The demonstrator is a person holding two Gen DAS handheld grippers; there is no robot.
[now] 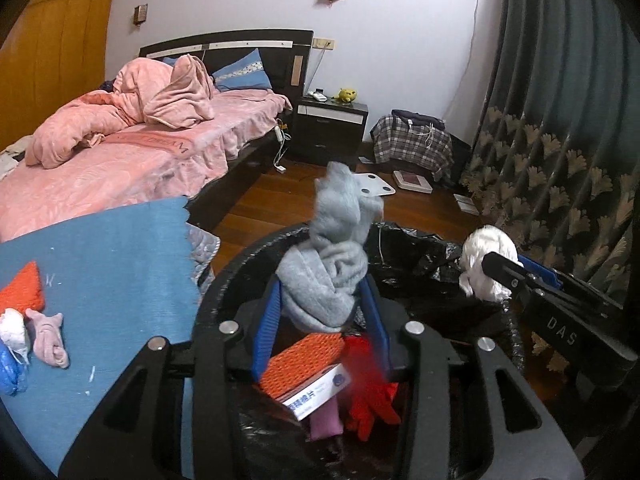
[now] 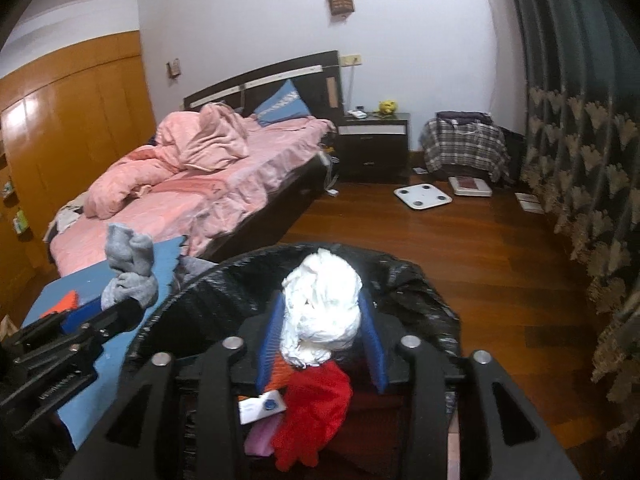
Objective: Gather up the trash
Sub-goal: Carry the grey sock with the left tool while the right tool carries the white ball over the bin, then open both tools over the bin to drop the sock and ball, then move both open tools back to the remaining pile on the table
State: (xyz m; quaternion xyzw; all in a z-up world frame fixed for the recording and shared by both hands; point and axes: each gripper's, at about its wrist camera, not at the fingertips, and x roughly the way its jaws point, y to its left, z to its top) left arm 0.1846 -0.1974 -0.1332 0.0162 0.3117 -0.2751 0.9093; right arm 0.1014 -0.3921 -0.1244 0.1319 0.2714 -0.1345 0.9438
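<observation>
My left gripper (image 1: 320, 300) is shut on a grey sock bundle (image 1: 332, 260) and holds it over the black-lined trash bin (image 1: 224, 280). My right gripper (image 2: 320, 320) is shut on a white crumpled wad (image 2: 320, 308) over the same bin (image 2: 420, 280). Inside the bin lie an orange mesh piece (image 1: 304, 364), a white box (image 1: 316, 396), a red glove (image 2: 316, 412) and a pink item (image 1: 324, 424). The grey bundle also shows at the left in the right wrist view (image 2: 130, 268); the white wad shows at the right in the left wrist view (image 1: 484, 264).
A blue mat (image 1: 100, 280) left of the bin carries an orange piece (image 1: 20, 288), a pink sock (image 1: 50, 336), a white wad (image 1: 12, 332) and a blue bag (image 1: 10, 372). A pink bed (image 1: 120, 152), nightstand (image 1: 330, 128), floor scale (image 2: 422, 196) and curtain (image 1: 560, 120) surround.
</observation>
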